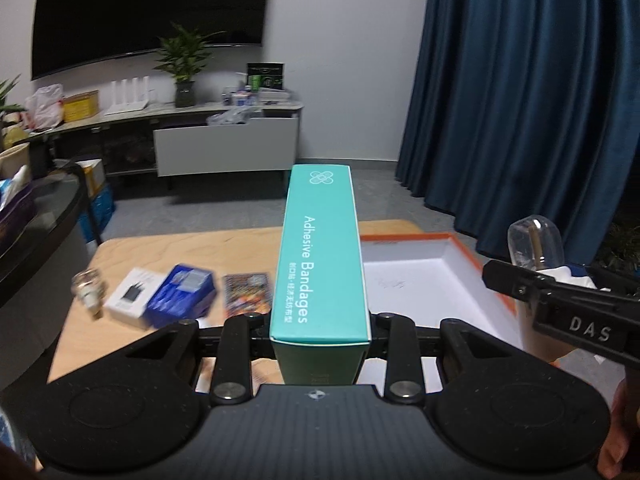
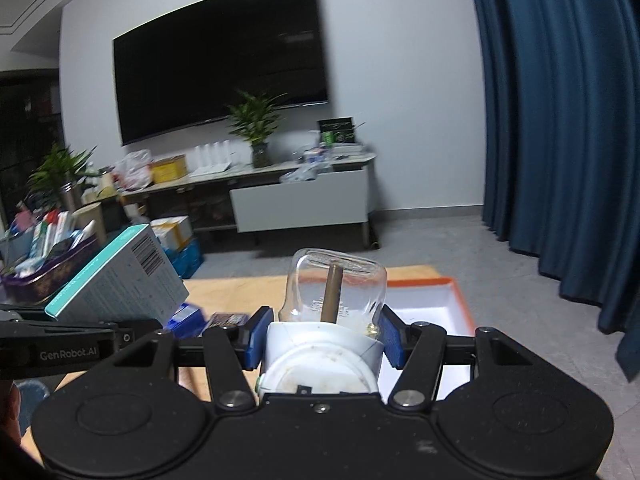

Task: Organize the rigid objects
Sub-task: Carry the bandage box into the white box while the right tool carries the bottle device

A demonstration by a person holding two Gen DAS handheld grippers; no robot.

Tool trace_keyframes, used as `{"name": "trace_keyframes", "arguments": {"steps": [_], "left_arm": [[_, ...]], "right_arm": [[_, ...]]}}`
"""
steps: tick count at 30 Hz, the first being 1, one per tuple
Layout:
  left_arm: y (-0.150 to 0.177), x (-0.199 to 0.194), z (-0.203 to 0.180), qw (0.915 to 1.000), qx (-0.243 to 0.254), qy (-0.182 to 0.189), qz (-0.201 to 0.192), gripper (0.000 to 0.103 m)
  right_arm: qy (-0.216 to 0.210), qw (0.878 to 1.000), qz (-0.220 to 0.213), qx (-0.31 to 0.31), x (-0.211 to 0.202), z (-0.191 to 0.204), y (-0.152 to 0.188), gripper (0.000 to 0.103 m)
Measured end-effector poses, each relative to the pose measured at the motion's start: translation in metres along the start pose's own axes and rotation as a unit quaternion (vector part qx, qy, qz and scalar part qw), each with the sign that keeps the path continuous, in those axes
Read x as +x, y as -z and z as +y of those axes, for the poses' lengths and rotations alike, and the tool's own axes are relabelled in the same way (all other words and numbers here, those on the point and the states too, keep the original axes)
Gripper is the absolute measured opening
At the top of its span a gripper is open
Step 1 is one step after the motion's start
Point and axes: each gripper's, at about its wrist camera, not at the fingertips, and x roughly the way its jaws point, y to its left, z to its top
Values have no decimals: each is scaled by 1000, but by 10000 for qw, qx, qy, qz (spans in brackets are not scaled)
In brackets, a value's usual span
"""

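My left gripper (image 1: 320,334) is shut on a teal "Adhesive Bandages" box (image 1: 320,256), held lengthwise above the wooden table (image 1: 168,248); the same bandage box (image 2: 120,280) shows at the left of the right wrist view. My right gripper (image 2: 322,338) is shut on a clear glass bottle (image 2: 336,292) with a white cap end and a brown stick inside, its blue pads (image 2: 390,336) pressing the sides. That bottle (image 1: 534,246) also appears at the right edge of the left wrist view. An open white box with orange rim (image 1: 432,276) lies on the table below both.
On the table's left lie a small glass bulb-like item (image 1: 88,290), a white carton (image 1: 132,300), a blue carton (image 1: 184,294) and a colourful card pack (image 1: 246,294). A dark rounded table edge (image 1: 48,224) stands at the left. Blue curtains (image 1: 520,100) hang right.
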Motion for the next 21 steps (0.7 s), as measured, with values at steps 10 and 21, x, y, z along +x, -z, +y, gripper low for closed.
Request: {"name": "trace_keyframes", "arguments": {"steps": [10,21], "left_arm": [[-35,31,-37,9987,345,341,133,32],[-21,61,-28,9984,-41,365,429,33]], "right_arm": [[229,9994,38,249,10,-38,-34,68],[174,9989,374,218,46,-50,-33,68]]}}
